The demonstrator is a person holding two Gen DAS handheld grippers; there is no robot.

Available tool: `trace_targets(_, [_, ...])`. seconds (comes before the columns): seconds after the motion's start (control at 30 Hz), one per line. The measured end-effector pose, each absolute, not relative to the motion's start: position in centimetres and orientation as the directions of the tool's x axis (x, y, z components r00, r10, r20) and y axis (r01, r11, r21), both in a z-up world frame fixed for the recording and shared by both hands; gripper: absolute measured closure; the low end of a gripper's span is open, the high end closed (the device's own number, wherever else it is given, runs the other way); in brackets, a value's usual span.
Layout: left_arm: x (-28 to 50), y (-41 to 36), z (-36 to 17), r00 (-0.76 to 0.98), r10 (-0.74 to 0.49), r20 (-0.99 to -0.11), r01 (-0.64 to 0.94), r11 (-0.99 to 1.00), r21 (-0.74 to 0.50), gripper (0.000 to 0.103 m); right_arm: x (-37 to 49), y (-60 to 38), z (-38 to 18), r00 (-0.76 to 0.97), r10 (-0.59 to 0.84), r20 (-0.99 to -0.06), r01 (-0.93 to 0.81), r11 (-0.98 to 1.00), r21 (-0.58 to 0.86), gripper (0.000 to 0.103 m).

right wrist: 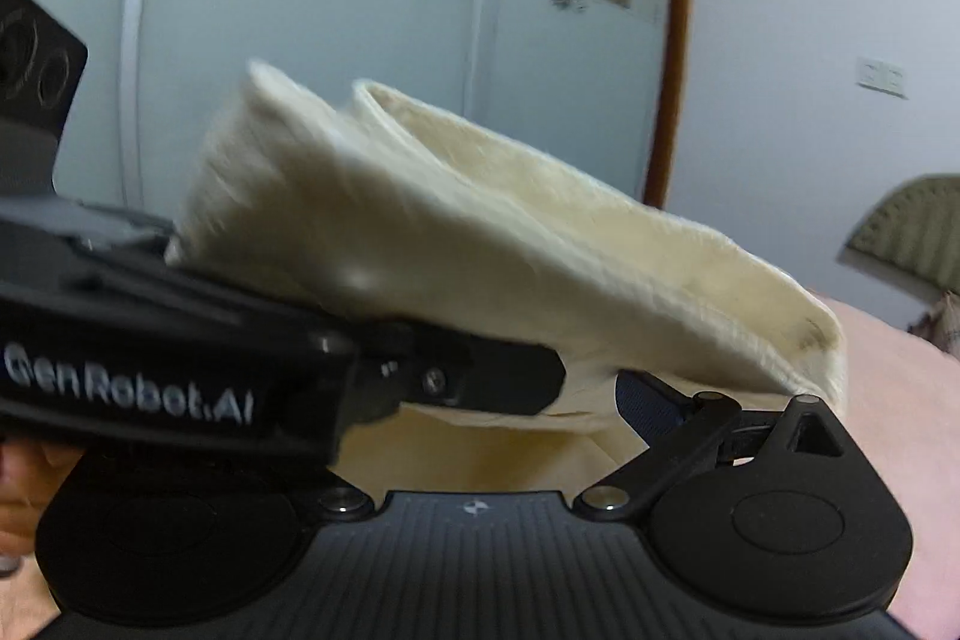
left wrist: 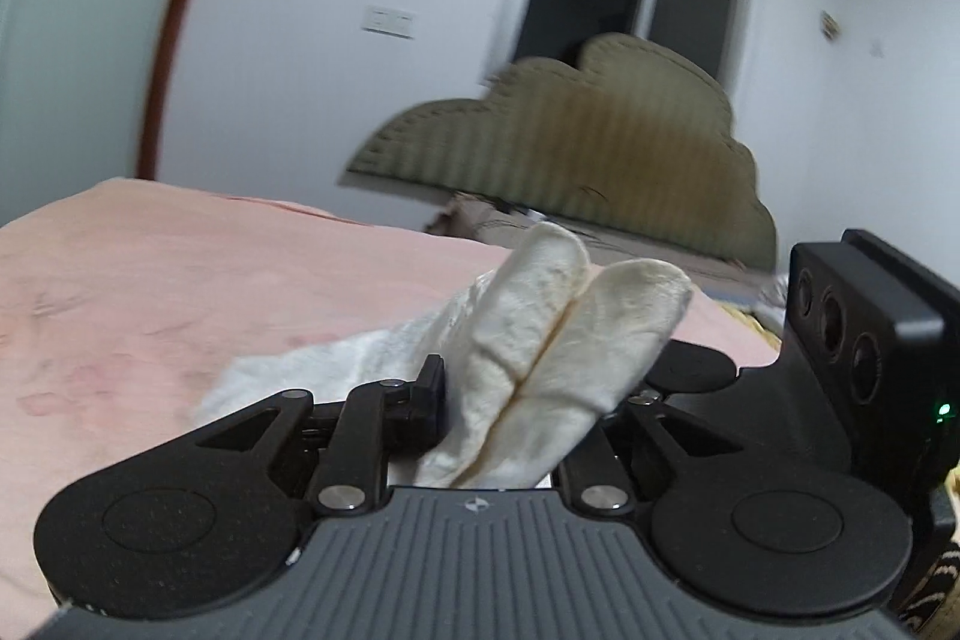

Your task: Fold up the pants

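the cream fleece pants [left wrist: 540, 334] are lifted off the pink bed [left wrist: 180, 292], pinched by both tools at once. in the left wrist view the left gripper [left wrist: 528, 388] has its fingers closed on a doubled band of cloth: two padded rolls stand up side by side between them, and the rest of the garment trails down to the left onto the bed cover. in the right wrist view the pants [right wrist: 480, 232] stretch across the frame as a thick folded band, higher at the left and sloping down to the right. the left gripper [right wrist: 480, 382] comes in from the left there and clamps the band's lower edge. the right gripper [right wrist: 600, 418] sits under the cloth; its fingers are mostly hidden by fabric, so i cannot tell whether they grip or only rest beneath it.

holding one edge at two points probably keeps the layers stacked and taut, ready to carry over and lay down as a fold. the beige headboard [left wrist: 570, 148] stands at the far end.
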State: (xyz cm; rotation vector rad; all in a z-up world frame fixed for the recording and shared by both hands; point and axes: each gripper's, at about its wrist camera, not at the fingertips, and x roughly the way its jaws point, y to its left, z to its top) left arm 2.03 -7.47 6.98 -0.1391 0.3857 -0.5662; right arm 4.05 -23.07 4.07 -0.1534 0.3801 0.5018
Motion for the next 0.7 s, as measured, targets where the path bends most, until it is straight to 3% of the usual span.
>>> trace_targets(0.27, [1.1,-15.2,5.6,0.688,-0.652,-0.317,0.625,0.755,-0.197,0.083,0.0,-29.3,4.4,0.856,0.346,-0.385,-0.401,0.914,-0.070,0.001])
trace_targets(0.53, [1.4,-20.0,2.8,0.611,-0.679,-0.406,0.658,0.722,-0.217,0.081,-1.9,-33.2,3.1,0.855,0.247,-0.456,-0.319,0.944,-0.087,0.001])
trace_targets(0.7, [2.0,-21.0,1.3,0.556,-0.686,-0.470,0.683,0.699,-0.212,0.070,-3.3,-34.9,1.7,0.842,0.213,-0.496,-0.272,0.961,-0.049,0.001])
